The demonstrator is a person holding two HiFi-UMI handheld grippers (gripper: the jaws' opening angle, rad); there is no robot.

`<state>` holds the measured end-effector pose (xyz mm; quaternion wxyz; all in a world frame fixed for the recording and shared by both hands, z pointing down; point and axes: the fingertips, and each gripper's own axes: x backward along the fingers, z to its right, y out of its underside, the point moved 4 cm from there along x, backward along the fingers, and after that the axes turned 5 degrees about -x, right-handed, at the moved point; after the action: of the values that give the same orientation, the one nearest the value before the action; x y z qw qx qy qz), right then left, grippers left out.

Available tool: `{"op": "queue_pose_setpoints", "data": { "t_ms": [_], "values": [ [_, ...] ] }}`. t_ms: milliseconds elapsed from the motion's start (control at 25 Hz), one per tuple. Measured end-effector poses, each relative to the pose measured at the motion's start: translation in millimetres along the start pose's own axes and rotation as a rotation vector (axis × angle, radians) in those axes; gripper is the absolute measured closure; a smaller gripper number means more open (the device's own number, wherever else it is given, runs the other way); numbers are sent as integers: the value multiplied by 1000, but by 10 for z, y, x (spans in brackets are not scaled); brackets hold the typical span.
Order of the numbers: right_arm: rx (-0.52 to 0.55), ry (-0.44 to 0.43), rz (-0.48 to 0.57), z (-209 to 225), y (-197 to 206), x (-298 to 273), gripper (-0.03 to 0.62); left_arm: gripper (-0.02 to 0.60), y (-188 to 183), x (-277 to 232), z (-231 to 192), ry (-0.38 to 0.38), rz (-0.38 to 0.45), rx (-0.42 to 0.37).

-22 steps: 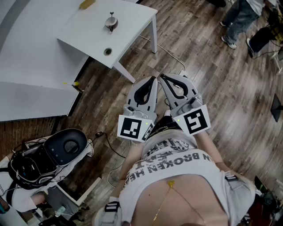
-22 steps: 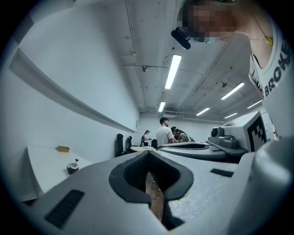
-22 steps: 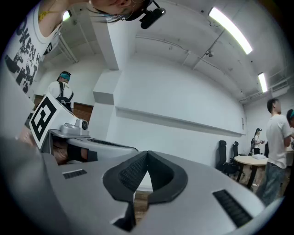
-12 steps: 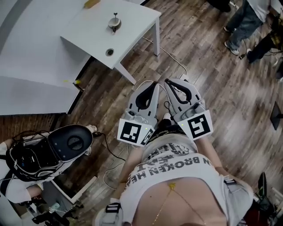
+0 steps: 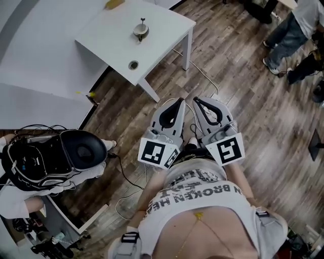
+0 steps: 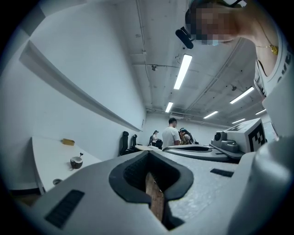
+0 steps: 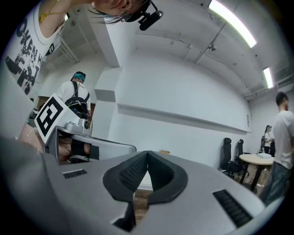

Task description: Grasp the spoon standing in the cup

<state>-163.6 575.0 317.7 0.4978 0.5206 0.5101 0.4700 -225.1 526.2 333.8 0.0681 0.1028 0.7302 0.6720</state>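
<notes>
A small dark cup (image 5: pixel 140 32) with a spoon (image 5: pixel 143 21) standing in it sits on a white table (image 5: pixel 111 35), far ahead of both grippers. The left gripper view shows the cup (image 6: pixel 76 161) small at lower left. My left gripper (image 5: pixel 179 100) and right gripper (image 5: pixel 195 99) are held side by side close to the body, over the wooden floor. Both point toward the table and are well short of it. Each has its jaw tips touching and nothing between them. In the gripper views the left gripper (image 6: pixel 148 153) and right gripper (image 7: pixel 147 153) show only floor through the gap.
A yellow block (image 5: pixel 114 3) and a small round hole (image 5: pixel 133 65) are on the table. A long white desk (image 5: pixel 30 101) lies at left. A seated person with black gear (image 5: pixel 55 157) is at lower left, and cables (image 5: pixel 126 174) cross the floor. People stand at upper right (image 5: pixel 296 25).
The table and cup have slid right and down in the head view, a little nearer the grippers. Both grippers stay shut and side by side.
</notes>
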Motion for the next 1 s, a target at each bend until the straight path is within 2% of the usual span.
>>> {"op": "queue_pose_setpoints", "data": {
  "t_ms": [360, 600, 760, 1000],
  "values": [
    [31, 43, -1, 219, -28, -921, 588, 583, -66, -530, -852, 78, 23, 28],
    [46, 45, -2, 205, -22, -1513, 588, 584, -62, -600, -1394, 75, 19, 25],
    [67, 34, -15, 131, -45, -1833, 588, 583, -78, -582, -1717, 44, 26, 44],
    [59, 22, -30, 105, -87, -2139, 588, 583, -149, -567, -1983, 34, 19, 16]
  ]
}}
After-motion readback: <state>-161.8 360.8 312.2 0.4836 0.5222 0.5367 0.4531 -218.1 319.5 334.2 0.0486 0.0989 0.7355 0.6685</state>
